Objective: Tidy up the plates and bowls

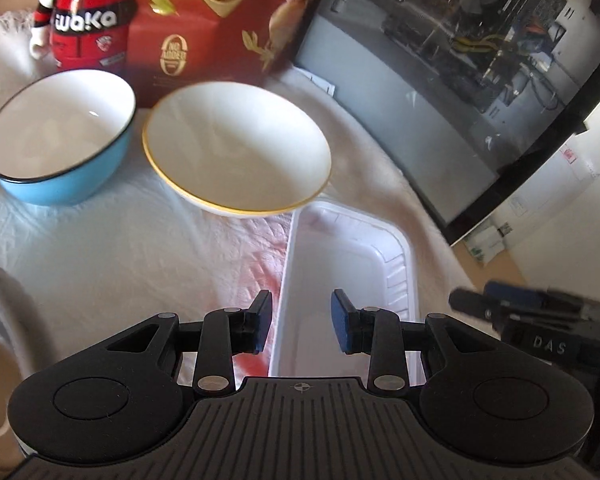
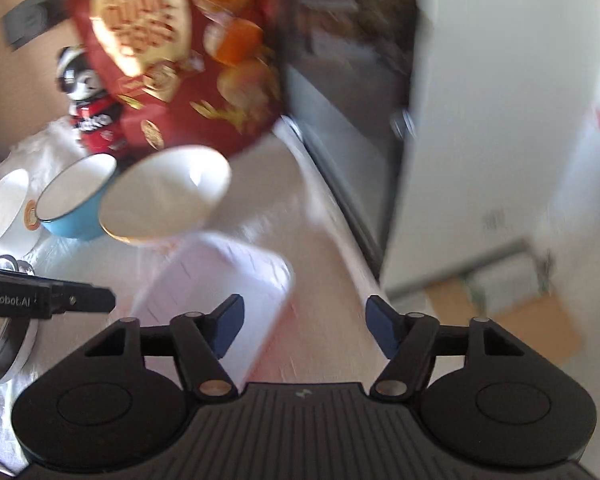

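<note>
Far to the left of the right claw (image 2: 302,330), a white bowl (image 2: 4,208) sits at the edge of the view, with a round gold mark on its side. Next to it, ahead and left of the left claw (image 1: 300,322), stands the blue bowl (image 1: 60,136): glossy, deep, round, white inside with a thin dark rim. Just beside it to the right, almost straight ahead of that claw, is the gold-rimmed white bowl (image 1: 236,148), shallower and wider, smooth as glazed ceramic. The two look close together, though whether their rims touch cannot be told. Neither is nested in the other, so by the look of it the sorting is barely begun and stacking is left to do.

Directly under the left claw's pads lies a white plastic tray (image 1: 400,256), thin-walled, rectangular with rounded corners and ribbed sides, nothing in it. A quilted white cloth (image 1: 112,256) covers the table.

The left claw is parted narrowly and holds nothing. The right claw, off to its right, is spread wide and also bare; its view is smeared.
</note>
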